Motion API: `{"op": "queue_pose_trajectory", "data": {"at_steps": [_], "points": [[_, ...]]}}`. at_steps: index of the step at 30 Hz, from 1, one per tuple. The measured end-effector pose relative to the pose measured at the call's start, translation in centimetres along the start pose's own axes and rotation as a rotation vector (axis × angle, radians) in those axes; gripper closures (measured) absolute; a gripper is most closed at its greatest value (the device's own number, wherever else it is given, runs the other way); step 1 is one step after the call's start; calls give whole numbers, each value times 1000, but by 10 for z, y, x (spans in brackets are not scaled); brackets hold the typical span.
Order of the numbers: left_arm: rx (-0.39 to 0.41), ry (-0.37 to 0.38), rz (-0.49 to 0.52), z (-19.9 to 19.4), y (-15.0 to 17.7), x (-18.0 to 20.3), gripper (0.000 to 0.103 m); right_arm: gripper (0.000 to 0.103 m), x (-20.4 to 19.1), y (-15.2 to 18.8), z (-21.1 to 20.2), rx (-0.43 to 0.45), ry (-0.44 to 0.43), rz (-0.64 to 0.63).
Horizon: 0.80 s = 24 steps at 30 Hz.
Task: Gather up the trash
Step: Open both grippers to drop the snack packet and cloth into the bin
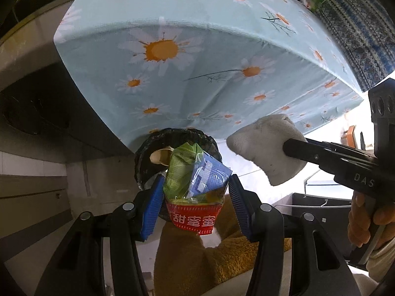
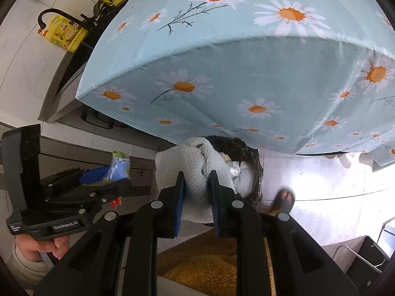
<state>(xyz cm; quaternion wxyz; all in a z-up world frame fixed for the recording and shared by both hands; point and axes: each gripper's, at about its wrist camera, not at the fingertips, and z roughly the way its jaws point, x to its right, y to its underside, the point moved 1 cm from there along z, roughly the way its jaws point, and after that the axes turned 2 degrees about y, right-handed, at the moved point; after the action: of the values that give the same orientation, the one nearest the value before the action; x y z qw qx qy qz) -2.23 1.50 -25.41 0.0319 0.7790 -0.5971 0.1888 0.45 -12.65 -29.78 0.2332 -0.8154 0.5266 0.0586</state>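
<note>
While both claws point steeply down beside the daisy-cloth bench (image 1: 197, 79), the left claw (image 1: 196, 192) pinches a bundle of snack wrappers (image 1: 195, 177), green, blue and red, just above the black-lined trash bin (image 1: 145, 162); right claw (image 2: 196, 197) pinches a white knitted cloth (image 2: 195, 167) over the same bin's rim; bin already holds foil and pale scraps; a sandalled foot (image 2: 284, 198) stands near it on the floor.

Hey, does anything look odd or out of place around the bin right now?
Only the white knitted cloth in the right gripper: it looks like fabric, not trash, yet hangs over the black-lined bin. The left gripper holds ordinary wrappers.
</note>
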Motion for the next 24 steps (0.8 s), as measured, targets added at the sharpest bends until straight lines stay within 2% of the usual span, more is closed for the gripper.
{"op": "queue_pose_trajectory", "data": {"at_steps": [1,2,3,4,8,14,18,24], "points": [[-13,-5,2,2,-1,0,41,75,0,-1,-1,10,3,2],[-33,-9,0,7,-3,-1,32,64,1,-3,-1,14,5,7],[-33,-8,-8,9,-3,-2,24,61,3,-5,0,15,6,13],[-26,-9,-19,10,-2,-5,24,61,5,-7,2,10,10,21],[-79,-36,-42,26,-2,-9,24,61,10,-10,2,-4,3,37],[-104,-41,-36,30,8,3,24,60,17,-1,-13,6,15,30],[-79,-66,-10,16,13,17,24,54,31,13,-35,49,-2,82],[6,-68,-23,-25,20,42,24,54,44,31,-68,90,4,60]]}}
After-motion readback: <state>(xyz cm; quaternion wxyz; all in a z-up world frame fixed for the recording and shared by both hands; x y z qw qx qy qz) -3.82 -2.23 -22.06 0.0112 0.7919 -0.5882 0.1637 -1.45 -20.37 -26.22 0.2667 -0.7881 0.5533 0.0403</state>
